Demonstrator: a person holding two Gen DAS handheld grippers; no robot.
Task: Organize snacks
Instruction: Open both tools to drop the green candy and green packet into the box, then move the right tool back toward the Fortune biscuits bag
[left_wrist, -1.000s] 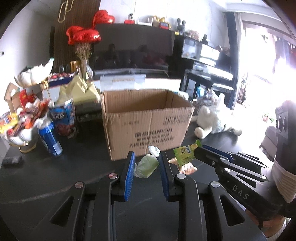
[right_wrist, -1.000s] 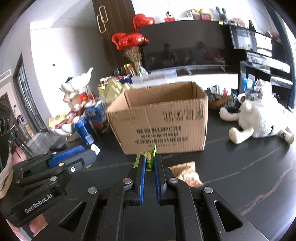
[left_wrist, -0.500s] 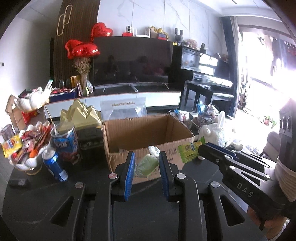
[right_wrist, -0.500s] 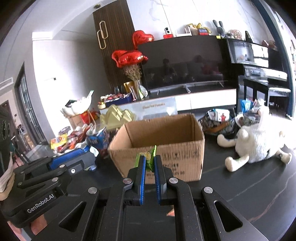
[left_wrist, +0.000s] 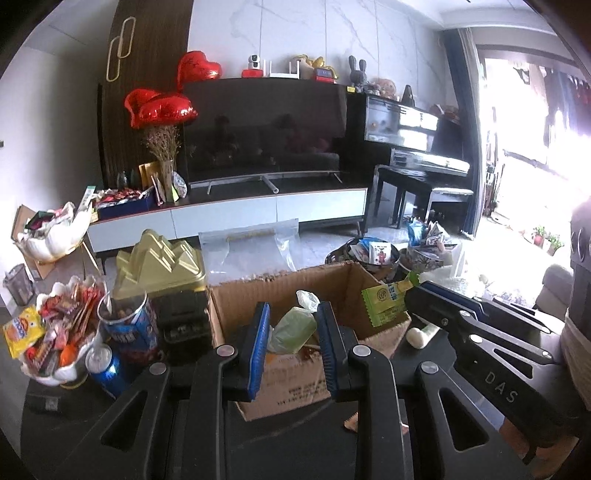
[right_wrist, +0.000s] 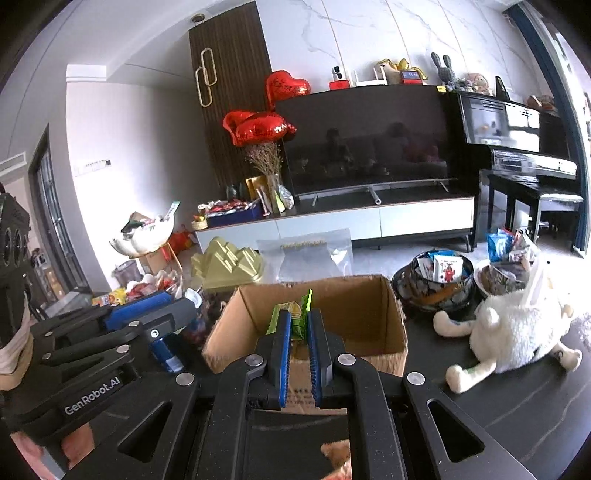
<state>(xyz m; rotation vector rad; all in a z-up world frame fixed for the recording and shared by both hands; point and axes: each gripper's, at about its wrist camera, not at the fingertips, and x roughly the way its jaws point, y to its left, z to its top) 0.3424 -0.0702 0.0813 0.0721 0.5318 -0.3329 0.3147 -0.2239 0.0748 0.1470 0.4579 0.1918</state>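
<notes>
Left wrist view: box (left_wrist: 354, 291) floor hidden; left gripper (left_wrist: 293, 328) clamps one pale-green packet (left_wrist: 293, 330), right gripper (right_wrist: 295, 325) one green packet (right_wrist: 295, 317).

"DAS" on right gripper (left_wrist: 413, 295); "GenRobot.AI" on left gripper (right_wrist: 184, 310).

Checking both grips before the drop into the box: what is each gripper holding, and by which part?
The left gripper pinches a pale green pouch across its middle. The right gripper clamps a bright green packet by its lower end.
</notes>
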